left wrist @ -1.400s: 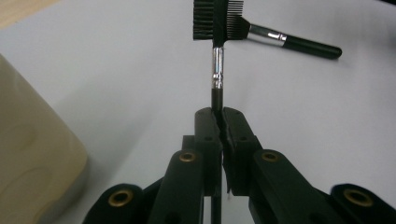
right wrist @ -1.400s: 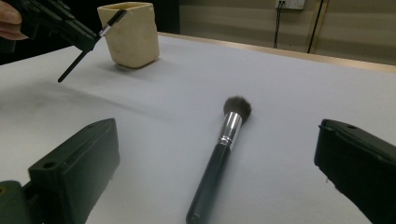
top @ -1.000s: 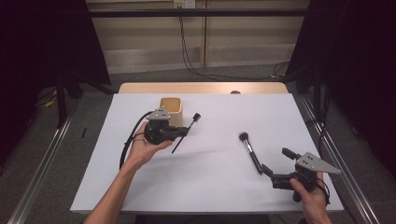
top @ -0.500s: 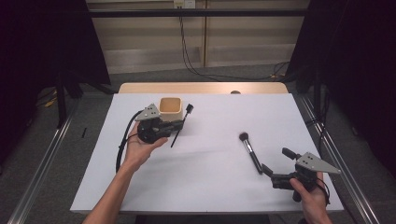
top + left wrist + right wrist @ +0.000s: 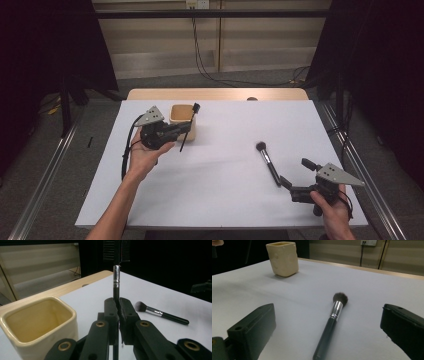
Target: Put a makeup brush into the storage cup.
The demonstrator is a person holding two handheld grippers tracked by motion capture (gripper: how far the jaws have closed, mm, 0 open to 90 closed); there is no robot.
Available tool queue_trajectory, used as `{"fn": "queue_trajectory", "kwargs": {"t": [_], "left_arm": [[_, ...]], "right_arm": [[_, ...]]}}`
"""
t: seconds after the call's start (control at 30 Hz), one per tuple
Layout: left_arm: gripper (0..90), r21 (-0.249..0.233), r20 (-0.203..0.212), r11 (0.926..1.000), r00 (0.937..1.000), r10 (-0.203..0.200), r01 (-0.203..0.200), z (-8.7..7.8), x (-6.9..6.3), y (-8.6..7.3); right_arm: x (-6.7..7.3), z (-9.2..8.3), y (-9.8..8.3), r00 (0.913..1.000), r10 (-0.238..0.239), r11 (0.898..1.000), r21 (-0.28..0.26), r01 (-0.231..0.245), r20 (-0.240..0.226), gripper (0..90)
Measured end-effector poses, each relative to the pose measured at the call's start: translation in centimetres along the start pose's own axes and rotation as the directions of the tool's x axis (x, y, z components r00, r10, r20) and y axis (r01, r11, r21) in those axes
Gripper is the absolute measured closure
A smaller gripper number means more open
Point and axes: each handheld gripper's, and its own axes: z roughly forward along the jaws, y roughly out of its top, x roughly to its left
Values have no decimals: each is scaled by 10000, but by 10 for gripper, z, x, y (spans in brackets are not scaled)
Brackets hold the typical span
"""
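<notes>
My left gripper (image 5: 186,128) is shut on a thin black makeup brush (image 5: 187,127) with a silver ferrule, held upright beside the cream square cup (image 5: 181,116) at the back left of the table. In the left gripper view the brush (image 5: 116,285) rises between the closed jaws, and the cup (image 5: 37,325) stands just to their left. A larger black powder brush (image 5: 267,161) lies flat on the white table right of centre. My right gripper (image 5: 295,175) stands open near the front right, just behind that brush's handle end; in the right gripper view the powder brush (image 5: 332,322) lies between its wide jaws.
The white table top (image 5: 225,130) has a wooden strip (image 5: 215,94) along its far edge. A black cable (image 5: 127,150) loops from the left gripper. Dark curtains stand on both sides, and metal floor rails (image 5: 45,170) run along the table.
My left gripper has lifted and carried the thin brush toward the far left, up to the cup. The brush has turned more upright. The right gripper has stayed still.
</notes>
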Motion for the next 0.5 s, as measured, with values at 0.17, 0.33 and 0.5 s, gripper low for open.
{"fn": "queue_trajectory", "kwargs": {"t": [0.17,0.33,0.5], "left_arm": [[857,-223,-209,9997,9998,36,-40,-2,1,9],[857,-386,-326,9992,9994,99,-111,-5,3,16],[857,-527,-394,9985,9991,135,-156,-8,5,25]], "right_arm": [[0,0,0,10000,26,10000,-37,-26,-14,0],[0,0,0,10000,22,10000,-37,-22,-25,0],[0,0,0,10000,-21,10000,-18,21,-15,0]]}}
